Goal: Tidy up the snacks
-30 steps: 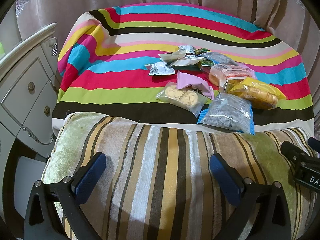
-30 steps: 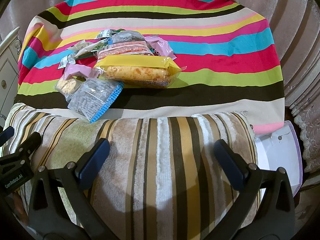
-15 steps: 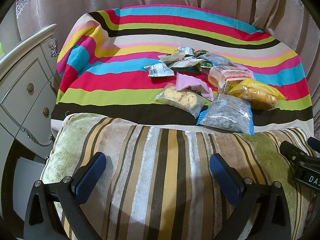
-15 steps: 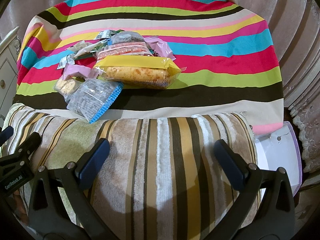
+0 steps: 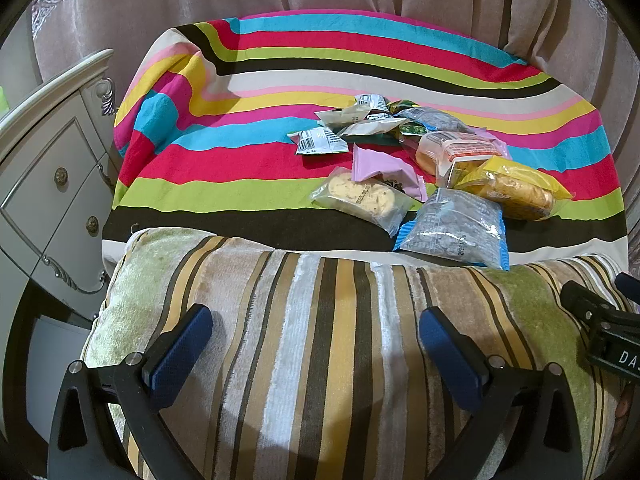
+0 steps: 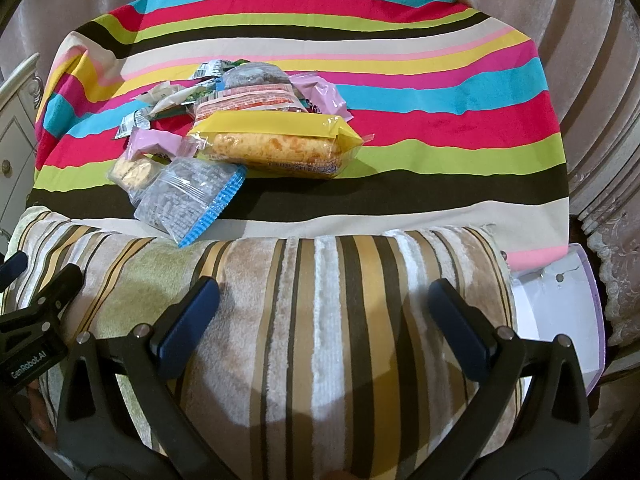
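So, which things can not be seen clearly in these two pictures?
- Small packets at the back of the pile: right wrist view, partly hidden behind the yellow bag.
- White container: right wrist view, cut by the striped cushion; contents unseen.
- Right tongs: left wrist view, cut off by the edge.
- Packet print: too small.

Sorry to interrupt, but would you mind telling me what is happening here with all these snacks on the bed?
A person holds a gripper in each hand over a striped cushion. The left gripper and the right gripper are both open and hold nothing. A pile of snack packets lies unsorted on the rainbow-striped cover beyond the cushion: a yellow packet, a blue-edged packet, a pink packet and several smaller ones. Nothing has been picked up yet.
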The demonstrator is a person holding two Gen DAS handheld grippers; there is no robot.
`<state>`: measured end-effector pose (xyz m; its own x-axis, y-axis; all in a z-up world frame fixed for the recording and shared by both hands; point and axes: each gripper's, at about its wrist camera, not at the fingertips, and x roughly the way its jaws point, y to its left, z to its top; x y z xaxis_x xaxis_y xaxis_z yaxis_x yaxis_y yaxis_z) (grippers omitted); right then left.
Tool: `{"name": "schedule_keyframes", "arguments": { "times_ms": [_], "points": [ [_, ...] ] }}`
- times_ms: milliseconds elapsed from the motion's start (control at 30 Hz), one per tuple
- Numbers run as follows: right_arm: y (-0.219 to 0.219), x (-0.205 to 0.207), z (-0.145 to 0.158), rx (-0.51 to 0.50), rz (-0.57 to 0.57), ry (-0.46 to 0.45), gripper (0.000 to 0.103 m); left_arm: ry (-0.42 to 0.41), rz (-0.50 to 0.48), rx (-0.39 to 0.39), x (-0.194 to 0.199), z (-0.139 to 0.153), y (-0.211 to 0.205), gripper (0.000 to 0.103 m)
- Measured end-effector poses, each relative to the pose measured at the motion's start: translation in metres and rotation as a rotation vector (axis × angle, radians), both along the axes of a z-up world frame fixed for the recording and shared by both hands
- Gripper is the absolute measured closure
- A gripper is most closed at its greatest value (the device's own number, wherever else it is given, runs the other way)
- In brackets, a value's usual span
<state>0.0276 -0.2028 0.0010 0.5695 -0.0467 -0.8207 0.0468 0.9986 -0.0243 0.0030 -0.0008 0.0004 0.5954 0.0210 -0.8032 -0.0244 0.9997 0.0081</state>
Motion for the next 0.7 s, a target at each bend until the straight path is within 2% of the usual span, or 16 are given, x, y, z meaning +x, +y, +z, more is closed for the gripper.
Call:
{"name": "schedule_keyframes", "arguments": {
  "times_ms": [700],
  "points": [
    [0.0013, 0.0008, -0.0016, -0.007, 0.005, -0.011, 0.000, -0.003, 0.000, 0.001, -0.0016, -0.0007, -0.0005, 0.000]
  ]
}}
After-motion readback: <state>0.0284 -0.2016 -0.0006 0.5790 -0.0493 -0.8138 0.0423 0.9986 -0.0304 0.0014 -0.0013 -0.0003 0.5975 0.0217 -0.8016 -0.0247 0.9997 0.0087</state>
